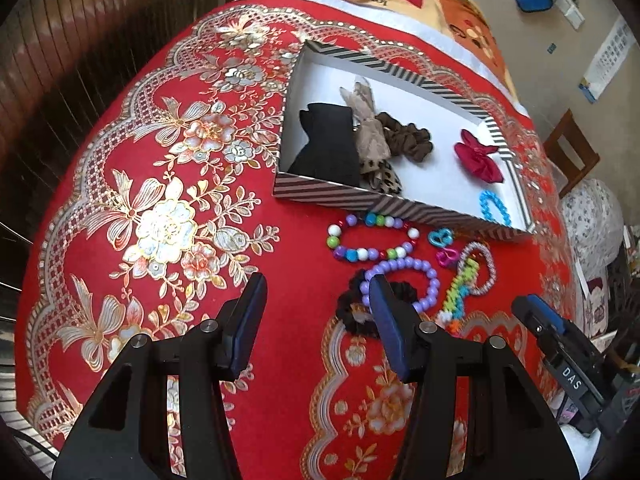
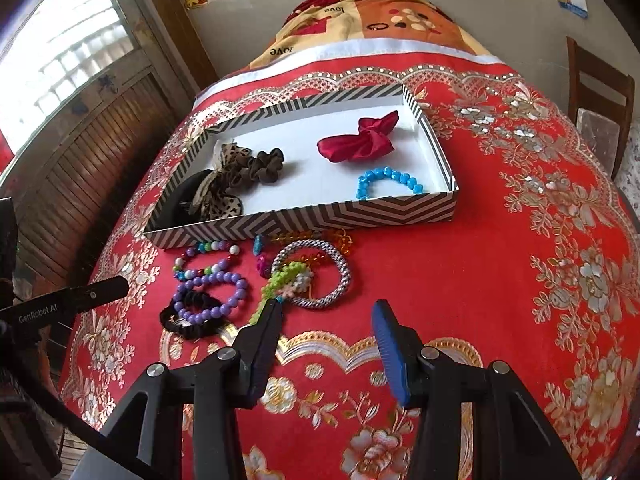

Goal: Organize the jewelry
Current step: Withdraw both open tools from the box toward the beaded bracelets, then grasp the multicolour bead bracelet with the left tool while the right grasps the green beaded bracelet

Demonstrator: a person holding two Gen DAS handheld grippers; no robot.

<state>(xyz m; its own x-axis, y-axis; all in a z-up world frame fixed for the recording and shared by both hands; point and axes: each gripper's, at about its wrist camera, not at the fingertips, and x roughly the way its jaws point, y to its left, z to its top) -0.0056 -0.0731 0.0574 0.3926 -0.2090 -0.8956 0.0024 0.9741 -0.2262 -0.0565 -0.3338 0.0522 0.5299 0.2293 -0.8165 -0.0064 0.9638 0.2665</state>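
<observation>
A striped box (image 1: 340,195) (image 2: 304,220) holds a black pouch (image 1: 326,148), brown scrunchies (image 2: 256,168), a red bow (image 2: 360,140) and a blue bracelet (image 2: 390,180). In front of it on the red cloth lie a multicolour bead bracelet (image 1: 370,242), a purple bead bracelet (image 1: 400,280) (image 2: 216,292), a black scrunchie (image 2: 188,320), a grey-white rope bangle (image 2: 316,272) and a green beaded piece (image 2: 280,280). My left gripper (image 1: 316,296) is open and empty, its right finger over the purple bracelet. My right gripper (image 2: 326,316) is open and empty, just in front of the bangle.
The table wears a red floral cloth (image 1: 168,220). A wooden chair (image 2: 600,92) stands at the far right. A slatted wooden wall (image 2: 100,152) and a window are on the left. A folded blanket (image 2: 380,20) lies behind the box.
</observation>
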